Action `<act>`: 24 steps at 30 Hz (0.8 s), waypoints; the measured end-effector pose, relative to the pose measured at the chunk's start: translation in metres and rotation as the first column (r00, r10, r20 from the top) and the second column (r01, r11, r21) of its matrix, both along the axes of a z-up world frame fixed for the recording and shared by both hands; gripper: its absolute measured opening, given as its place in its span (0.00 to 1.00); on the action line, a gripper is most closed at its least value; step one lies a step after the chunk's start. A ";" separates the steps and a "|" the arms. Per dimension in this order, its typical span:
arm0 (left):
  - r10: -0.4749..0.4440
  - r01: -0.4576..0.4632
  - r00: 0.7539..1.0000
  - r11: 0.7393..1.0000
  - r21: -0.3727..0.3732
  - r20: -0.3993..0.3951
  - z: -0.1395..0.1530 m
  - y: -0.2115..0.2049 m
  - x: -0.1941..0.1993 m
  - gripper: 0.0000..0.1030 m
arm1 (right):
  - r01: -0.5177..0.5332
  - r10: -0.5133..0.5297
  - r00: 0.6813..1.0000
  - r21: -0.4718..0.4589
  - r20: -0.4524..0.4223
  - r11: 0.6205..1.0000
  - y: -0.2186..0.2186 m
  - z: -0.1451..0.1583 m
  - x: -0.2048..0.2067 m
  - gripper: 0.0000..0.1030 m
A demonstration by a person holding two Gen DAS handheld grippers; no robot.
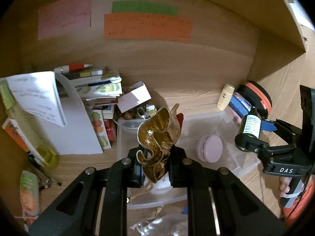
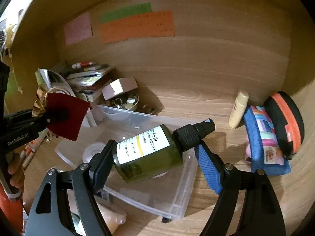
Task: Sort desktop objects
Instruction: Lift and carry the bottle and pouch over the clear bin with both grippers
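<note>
My left gripper (image 1: 155, 155) is shut on a gold ruffled ribbon bow (image 1: 155, 139) with a red tag, held above the clear plastic bin (image 1: 232, 157). In the right wrist view the bow and its red tag (image 2: 67, 114) show at the left in that gripper. My right gripper (image 2: 151, 155) is shut on a dark green pump bottle (image 2: 147, 153) with a white label, held tilted over the clear bin (image 2: 183, 202). The left wrist view shows this bottle (image 1: 250, 125) at the right. A pink round case (image 1: 209, 147) lies inside the bin.
A stack of books and papers (image 1: 74, 106) and a small dish of trinkets (image 1: 135, 116) stand at the back left. A cream tube (image 2: 238, 109), a blue patchwork pouch (image 2: 263, 141) and an orange-black round case (image 2: 285, 122) lie at the right. Coloured notes (image 2: 135, 25) hang on the wooden back wall.
</note>
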State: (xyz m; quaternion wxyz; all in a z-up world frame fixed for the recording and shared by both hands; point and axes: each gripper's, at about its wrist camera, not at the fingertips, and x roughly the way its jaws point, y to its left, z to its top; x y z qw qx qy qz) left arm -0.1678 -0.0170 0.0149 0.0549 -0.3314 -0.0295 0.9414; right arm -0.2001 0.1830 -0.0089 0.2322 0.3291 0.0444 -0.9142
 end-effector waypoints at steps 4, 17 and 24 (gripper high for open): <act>-0.005 0.005 0.999 1.000 0.004 0.034 -0.009 -0.002 -0.017 0.16 | -0.019 0.018 1.000 0.028 0.024 0.999 -0.011 -0.006 -0.015 0.75; -0.011 0.013 0.987 1.000 -0.014 0.157 -0.045 -0.008 -0.052 0.16 | -0.152 0.135 0.984 0.159 0.113 0.975 -0.074 -0.031 -0.044 0.75; -0.007 0.014 0.983 0.999 -0.036 0.182 -0.053 -0.007 -0.056 0.16 | -0.210 0.172 0.973 0.277 0.157 0.938 -0.096 -0.046 -0.051 0.75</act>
